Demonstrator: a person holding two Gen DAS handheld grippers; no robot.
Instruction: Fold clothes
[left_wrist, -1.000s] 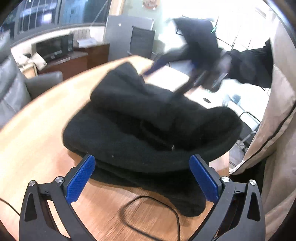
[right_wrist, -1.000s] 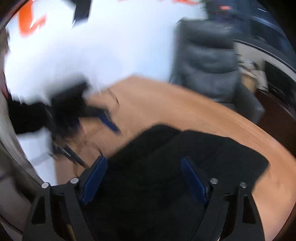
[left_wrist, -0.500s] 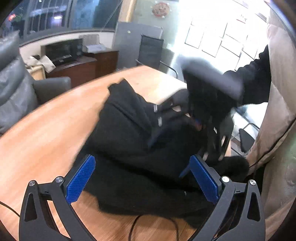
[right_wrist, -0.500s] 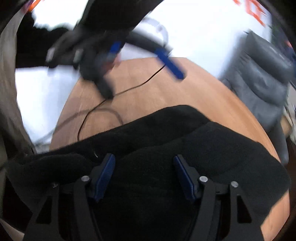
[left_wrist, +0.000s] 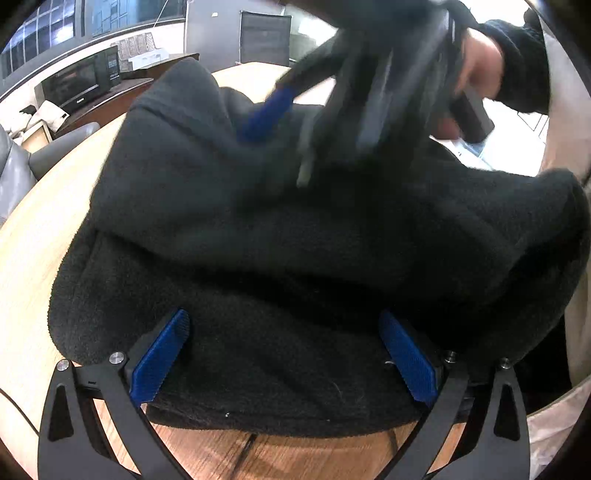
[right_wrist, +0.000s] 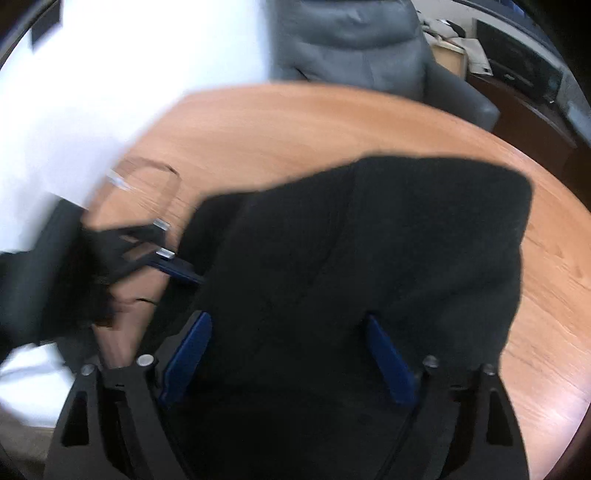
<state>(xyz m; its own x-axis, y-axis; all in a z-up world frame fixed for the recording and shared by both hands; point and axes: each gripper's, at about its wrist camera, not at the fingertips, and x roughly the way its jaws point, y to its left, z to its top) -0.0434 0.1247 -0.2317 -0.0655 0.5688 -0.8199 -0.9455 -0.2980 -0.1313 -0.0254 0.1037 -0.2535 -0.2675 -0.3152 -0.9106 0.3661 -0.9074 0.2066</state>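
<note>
Black fleece garment (left_wrist: 295, 251) lies bunched on the round wooden table (right_wrist: 295, 122), long axis running across the left wrist view, near hem directly under the left gripper (left_wrist: 284, 354), whose blue pads stand spread, gripping nothing. Right gripper (right_wrist: 288, 362), jaws just opening and wide, hovers over the opposite side with fabric below. Judgement: both sit about equally near; left has the hem.

Black fleece garment (left_wrist: 295, 236), bunched in layers, lying on wooden table (right_wrist: 295, 122).

Garment (left_wrist: 295, 258) on table (right_wrist: 295, 125) (chair (right_wrist: 354, 44) behind).
</note>
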